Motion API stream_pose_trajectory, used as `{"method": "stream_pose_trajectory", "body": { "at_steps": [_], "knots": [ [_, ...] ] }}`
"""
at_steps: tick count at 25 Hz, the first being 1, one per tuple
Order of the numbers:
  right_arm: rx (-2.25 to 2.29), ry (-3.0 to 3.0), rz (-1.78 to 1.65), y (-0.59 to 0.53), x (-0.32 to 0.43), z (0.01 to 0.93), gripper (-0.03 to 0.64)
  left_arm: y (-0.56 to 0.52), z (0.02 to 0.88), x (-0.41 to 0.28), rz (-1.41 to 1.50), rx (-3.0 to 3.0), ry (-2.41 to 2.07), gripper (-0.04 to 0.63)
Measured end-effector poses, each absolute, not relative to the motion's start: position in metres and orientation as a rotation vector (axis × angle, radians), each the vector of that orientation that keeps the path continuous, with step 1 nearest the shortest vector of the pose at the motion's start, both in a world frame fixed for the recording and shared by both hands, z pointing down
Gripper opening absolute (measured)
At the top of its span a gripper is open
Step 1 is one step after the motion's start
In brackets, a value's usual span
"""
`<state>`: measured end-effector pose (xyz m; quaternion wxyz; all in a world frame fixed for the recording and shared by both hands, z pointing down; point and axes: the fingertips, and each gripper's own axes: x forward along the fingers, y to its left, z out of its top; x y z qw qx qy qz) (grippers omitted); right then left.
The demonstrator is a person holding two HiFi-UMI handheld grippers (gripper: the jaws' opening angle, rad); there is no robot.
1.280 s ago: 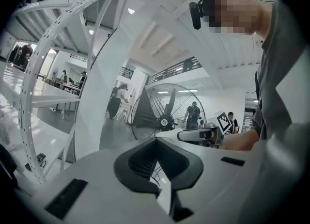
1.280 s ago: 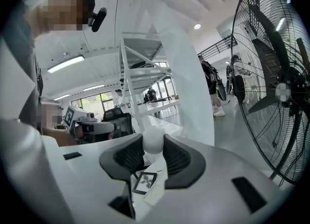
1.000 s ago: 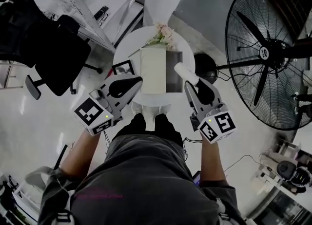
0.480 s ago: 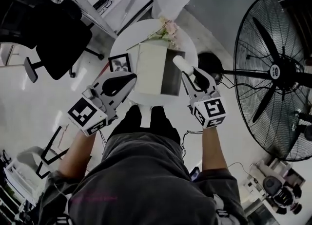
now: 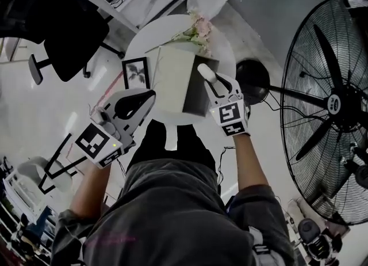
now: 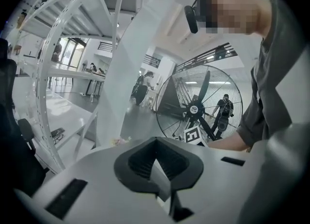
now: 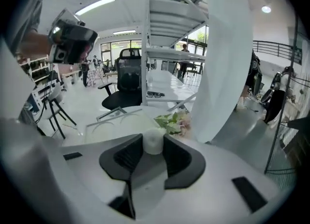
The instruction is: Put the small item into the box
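Note:
A small white cylinder [image 5: 205, 73] sits between the jaws of my right gripper [image 5: 210, 82], which is shut on it. It hangs over the far right edge of the cream box [image 5: 172, 80], beside the box's dark open side. In the right gripper view the cylinder [image 7: 154, 139] stands upright between the dark pads of the right gripper [image 7: 153, 147]. My left gripper [image 5: 148, 97] hovers at the box's near left side, shut with nothing in it. In the left gripper view the pads of the left gripper [image 6: 156, 143] meet at the tip.
The box stands on a round white table [image 5: 144, 40] with a framed picture [image 5: 135, 72] to its left and pale flowers [image 5: 195, 29] behind it. A big floor fan [image 5: 330, 103] stands to the right, a black office chair [image 5: 63, 34] to the left.
The right gripper has carried the cylinder leftward and away from me, closer over the box's open side. The left gripper stays beside the box.

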<state>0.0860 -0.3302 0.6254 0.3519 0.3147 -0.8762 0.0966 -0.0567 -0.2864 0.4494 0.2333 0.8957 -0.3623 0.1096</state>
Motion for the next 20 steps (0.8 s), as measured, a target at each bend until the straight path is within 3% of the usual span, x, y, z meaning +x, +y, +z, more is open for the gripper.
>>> {"method": "stream_pose_trajectory", "body": {
  "at_steps": [20],
  "knots": [
    [0.593,-1.901,-0.148,-0.340,0.074,0.726,0.138,-0.281,0.497,-0.068,0.297,2.346,-1.030,0.015]
  ]
}}
